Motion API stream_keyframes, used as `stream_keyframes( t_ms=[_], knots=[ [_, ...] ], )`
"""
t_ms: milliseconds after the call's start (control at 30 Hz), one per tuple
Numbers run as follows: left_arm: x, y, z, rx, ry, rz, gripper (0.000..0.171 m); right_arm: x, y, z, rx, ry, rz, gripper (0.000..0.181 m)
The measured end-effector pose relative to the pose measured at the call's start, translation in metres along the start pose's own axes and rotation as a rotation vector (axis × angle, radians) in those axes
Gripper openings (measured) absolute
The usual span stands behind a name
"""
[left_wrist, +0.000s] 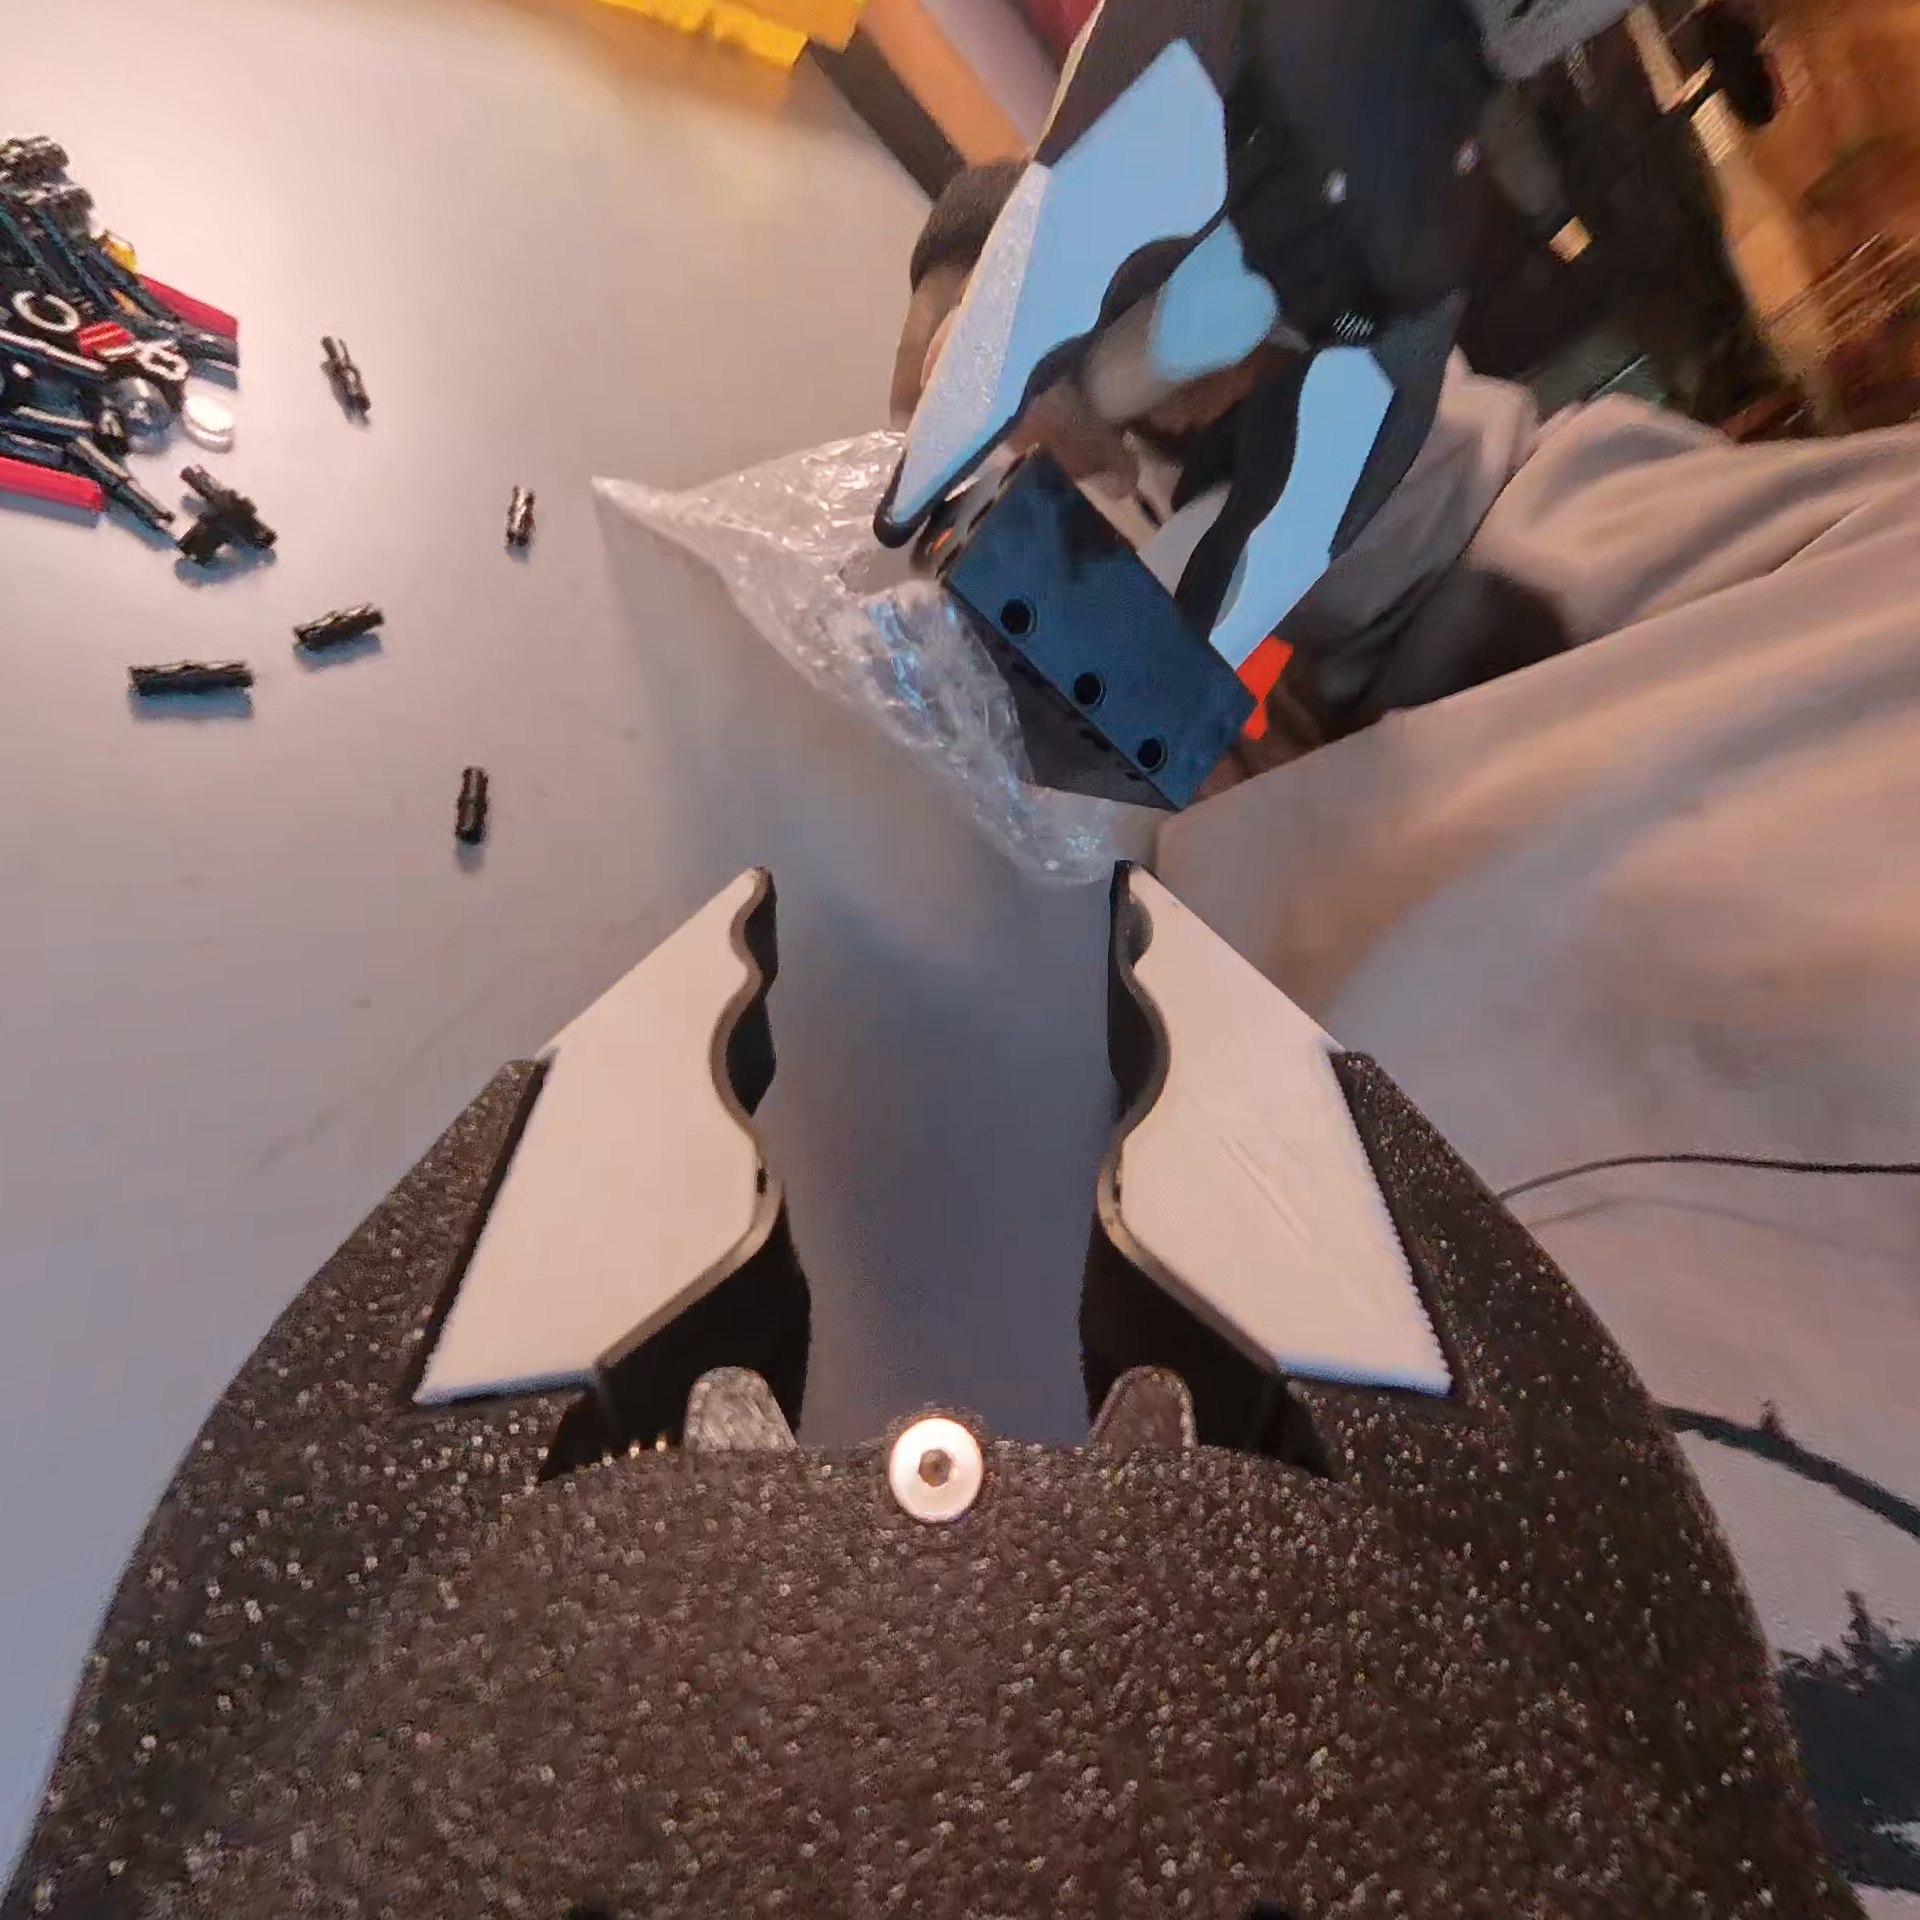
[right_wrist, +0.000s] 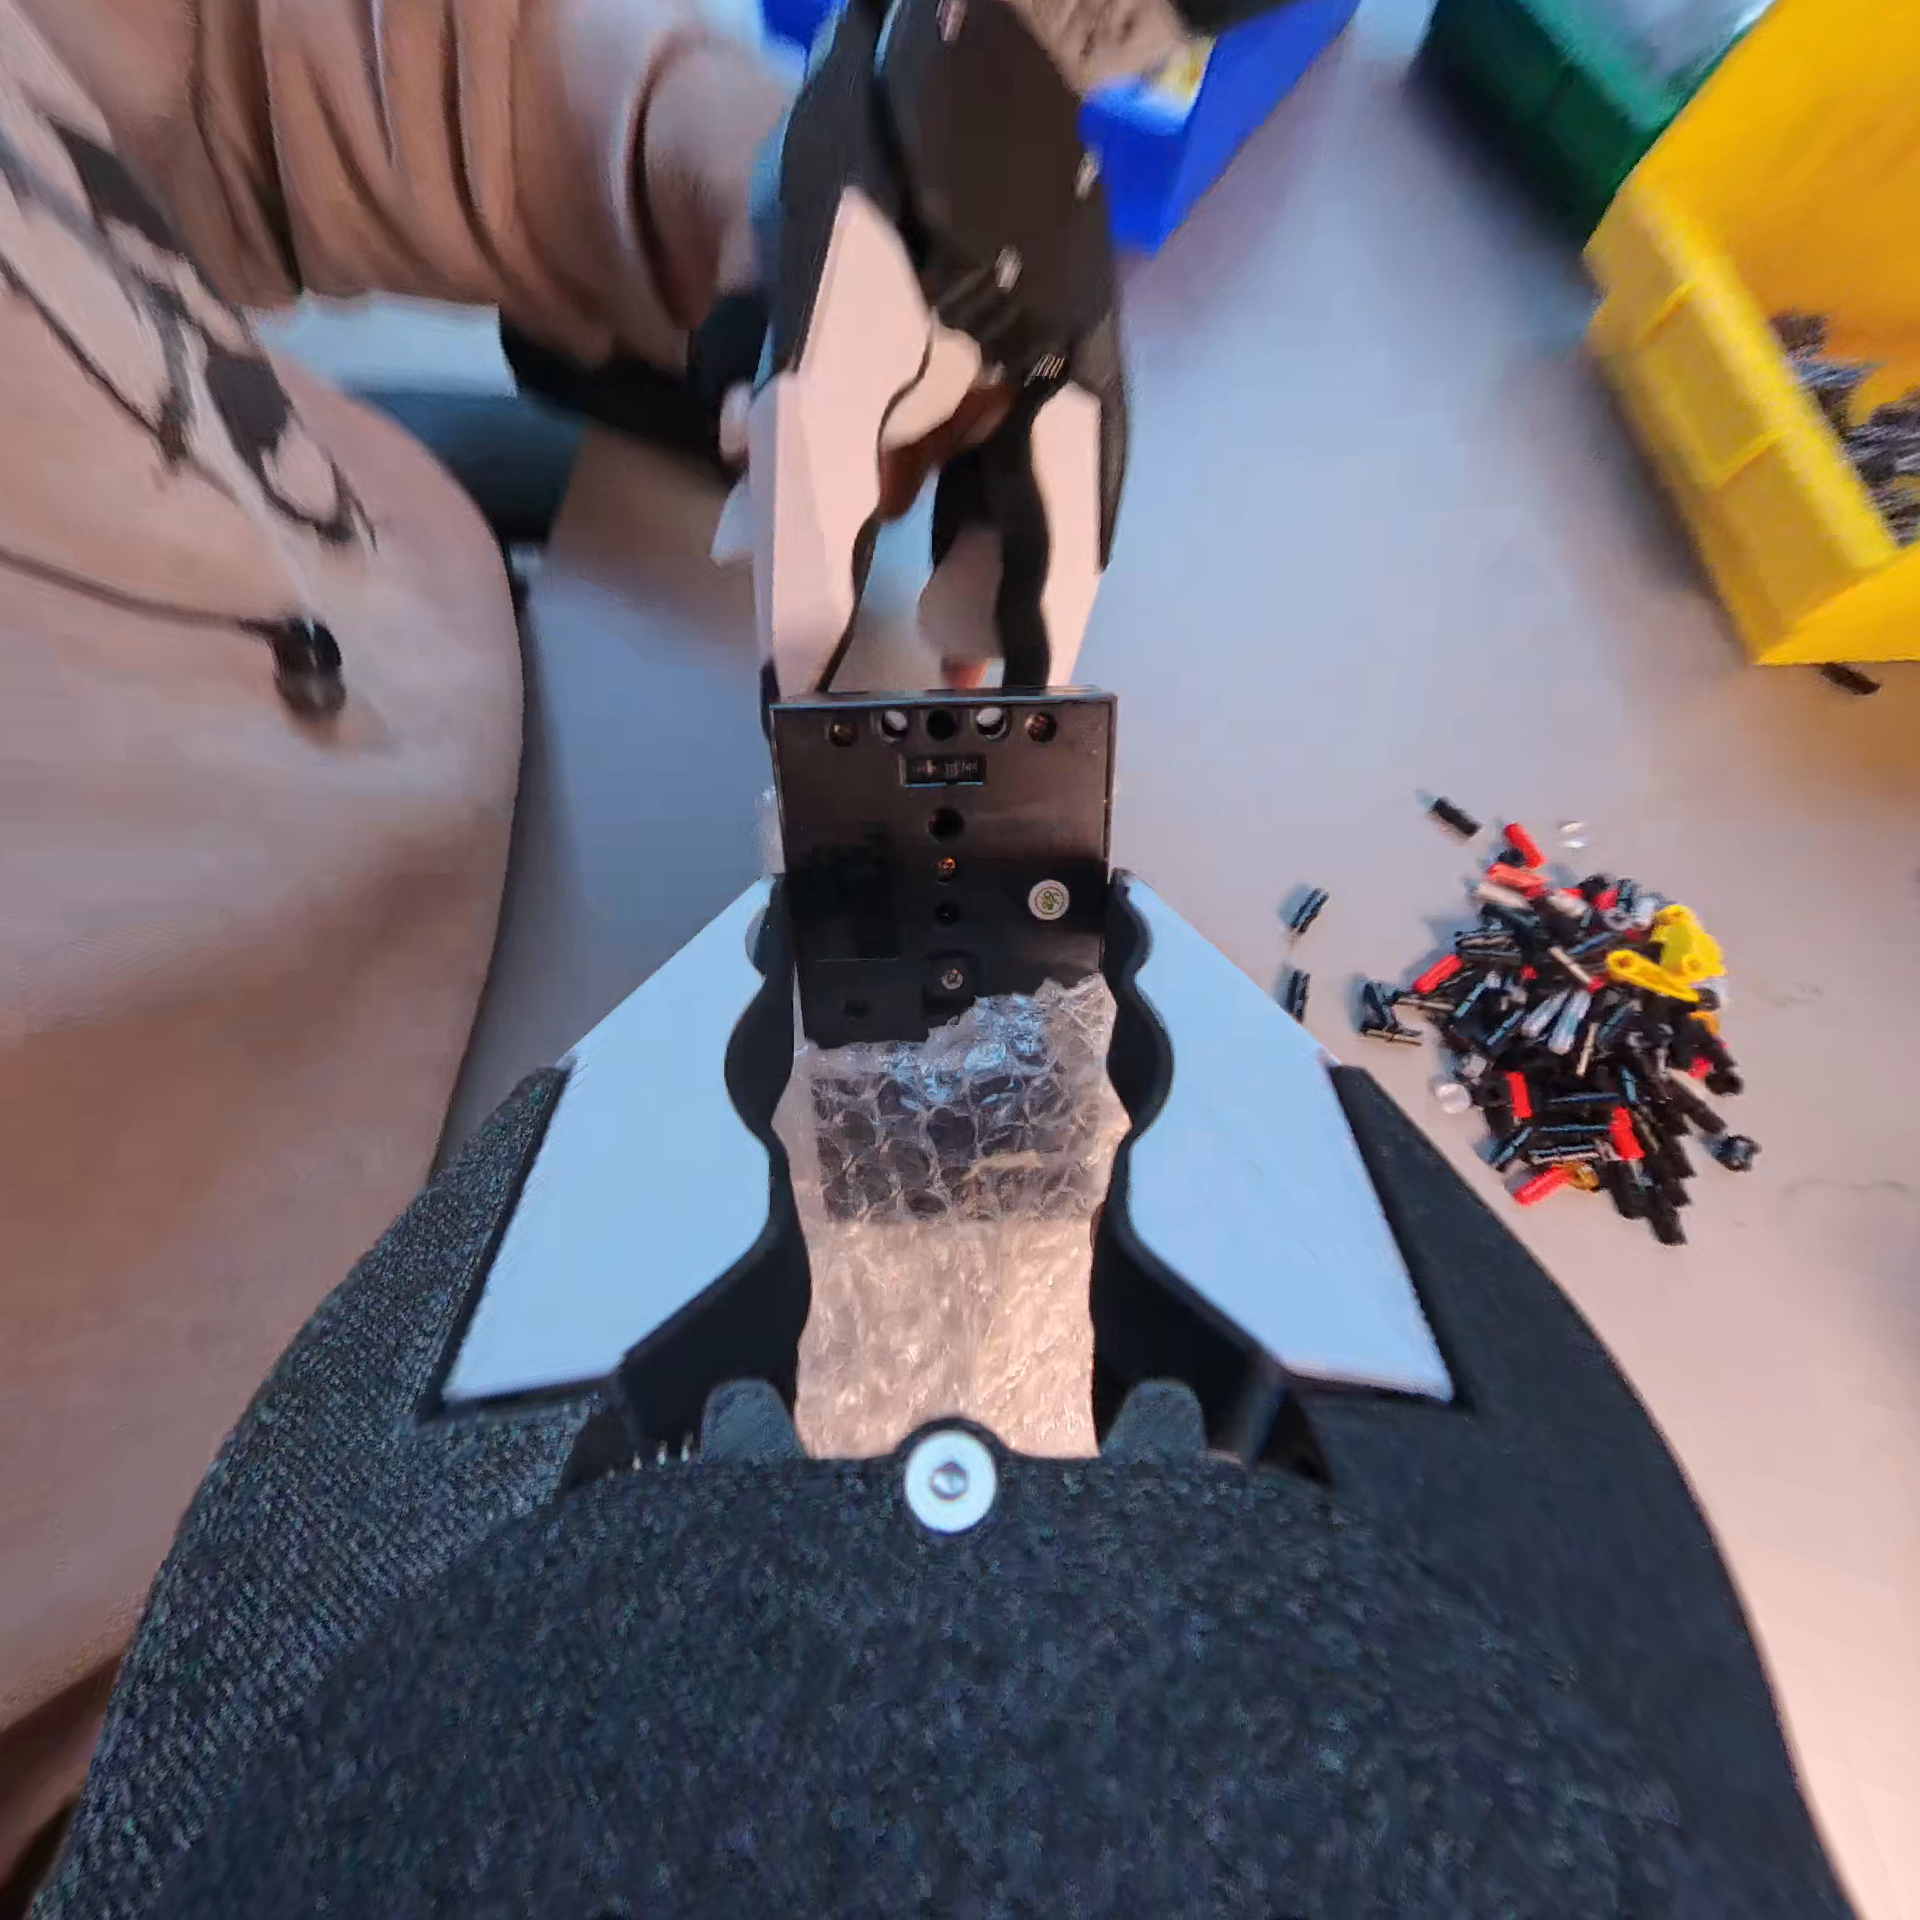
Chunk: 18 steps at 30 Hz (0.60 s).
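My right gripper (right_wrist: 945, 904) is shut on a black box (right_wrist: 940, 831) with round holes along its faces, its fingers pressing the box's two sides. The near end of the box sits in a clear bubble-wrap bag (right_wrist: 951, 1226) that lies between my fingers. In the left wrist view the box (left_wrist: 1091, 644) and bag (left_wrist: 831, 561) hang tilted above the grey table, held by the right gripper (left_wrist: 1081, 582). My left gripper (left_wrist: 943, 883) is open and empty, just short of the box. It also shows in the right wrist view (right_wrist: 935, 655), at the box's far end.
A pile of small black, red and yellow plastic parts (right_wrist: 1579, 1039) lies on the grey table (left_wrist: 520, 260), with loose black pins (left_wrist: 338, 627) scattered nearby. A yellow bin (right_wrist: 1766, 364), a blue bin (right_wrist: 1195, 135) and a green bin (right_wrist: 1558, 73) stand behind. A person's beige sleeve (left_wrist: 1558, 831) fills the near side. Some 5 cm of space lies between my two pairs of fingers.
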<state>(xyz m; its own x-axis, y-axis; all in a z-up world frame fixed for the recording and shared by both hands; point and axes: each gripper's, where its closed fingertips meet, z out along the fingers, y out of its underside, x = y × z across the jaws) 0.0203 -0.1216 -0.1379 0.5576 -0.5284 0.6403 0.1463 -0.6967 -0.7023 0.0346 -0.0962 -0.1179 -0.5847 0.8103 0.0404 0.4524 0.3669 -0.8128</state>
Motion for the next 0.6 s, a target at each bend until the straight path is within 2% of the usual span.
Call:
stream_keyframes(
  t_ms=[133,200,267,400,600],
  knots=[
    [0.013,-0.025,0.005,0.122,0.142,-0.129,0.053,0.007,-0.009,-0.011,0.144,0.008,0.099,0.059],
    [0.017,-0.031,0.007,0.144,0.2,-0.158,0.023,0.009,-0.012,-0.015,0.191,0.019,0.105,0.059],
    [0.023,-0.033,0.009,0.151,0.25,-0.164,0.004,0.009,-0.012,-0.018,0.205,0.022,0.109,0.059],
    [0.021,-0.031,0.01,0.123,0.197,-0.09,0.001,0.007,-0.004,-0.02,0.139,0.054,0.053,0.059],
    [0.022,-0.033,0.004,0.115,0.19,-0.132,0.001,0.008,0.006,-0.017,-0.045,0.114,-0.025,0.058]
  ],
)
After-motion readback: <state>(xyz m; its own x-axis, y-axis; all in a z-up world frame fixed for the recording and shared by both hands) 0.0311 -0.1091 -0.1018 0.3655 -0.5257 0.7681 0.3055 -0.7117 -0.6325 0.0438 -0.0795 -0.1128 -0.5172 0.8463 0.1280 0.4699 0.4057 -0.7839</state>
